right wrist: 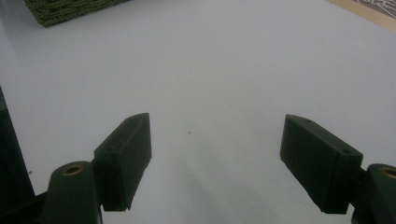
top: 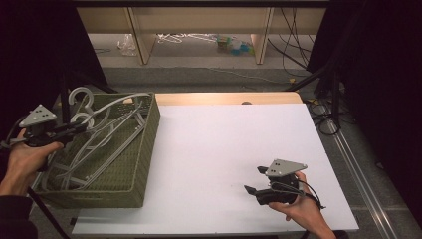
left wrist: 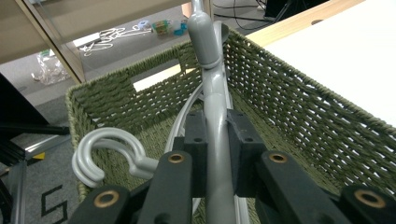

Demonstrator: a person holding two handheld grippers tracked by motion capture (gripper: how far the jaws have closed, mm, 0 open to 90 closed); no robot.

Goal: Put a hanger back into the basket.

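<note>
Left gripper view: left gripper [left wrist: 215, 154] is clamping a hanger [left wrist: 215, 93] lengthwise over the basket [left wrist: 299, 107], while right gripper [right wrist: 217, 161] is idling wide open.

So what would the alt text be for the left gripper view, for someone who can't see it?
Two black jaws of the left gripper clamp the neck of a grey plastic hanger over a green woven basket. A second hanger hook curls at the left.

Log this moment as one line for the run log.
left tool: shut on grey hanger over green basket | right tool: open, nothing held, above white table
</note>
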